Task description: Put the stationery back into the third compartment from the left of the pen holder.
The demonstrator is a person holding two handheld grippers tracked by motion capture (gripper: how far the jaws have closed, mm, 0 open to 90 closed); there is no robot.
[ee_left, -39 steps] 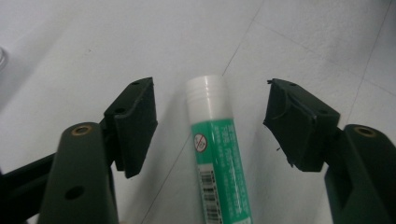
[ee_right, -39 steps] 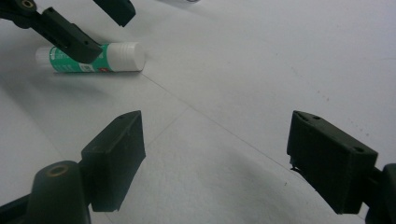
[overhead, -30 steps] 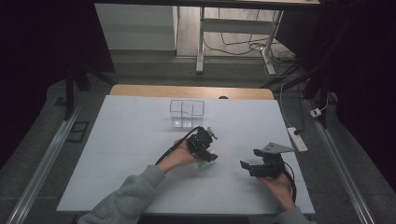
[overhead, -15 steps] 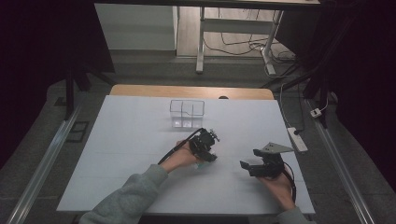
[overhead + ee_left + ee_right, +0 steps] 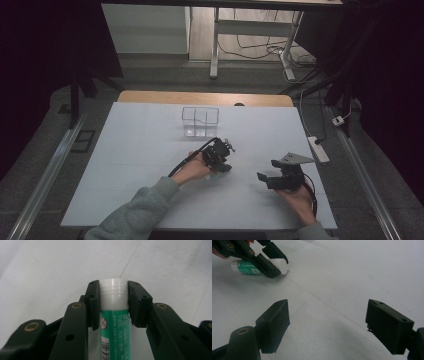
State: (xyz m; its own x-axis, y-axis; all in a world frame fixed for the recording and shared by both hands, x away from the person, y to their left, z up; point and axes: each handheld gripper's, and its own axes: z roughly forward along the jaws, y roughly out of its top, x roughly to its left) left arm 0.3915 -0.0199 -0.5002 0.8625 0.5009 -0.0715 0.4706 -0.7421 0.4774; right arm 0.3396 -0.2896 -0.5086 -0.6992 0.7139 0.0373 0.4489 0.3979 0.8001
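Note:
A glue stick (image 5: pixel 113 322) with a green label and a white cap lies on the white table top (image 5: pixel 140 150). My left gripper (image 5: pixel 113 290) is shut on it, its pads (image 5: pixel 93 302) pressing both sides of the cap end. In the high view the left gripper (image 5: pixel 223 166) is near the table's middle, its hand coming in from below. In the right gripper view the glue stick (image 5: pixel 245 267) lies flat at upper left, held by the left gripper (image 5: pixel 275 265). My right gripper (image 5: pixel 265 179) stands open to the right, nothing between its jaws (image 5: pixel 328 322).
A clear plastic box (image 5: pixel 200 121) with compartments stands at the back middle of the table. A white power strip (image 5: pixel 318 149) lies off the table's right edge. Metal rails run along both sides on the floor.
The left hand and gripper have shifted only slightly over the glue stick. The right gripper has stayed in place.

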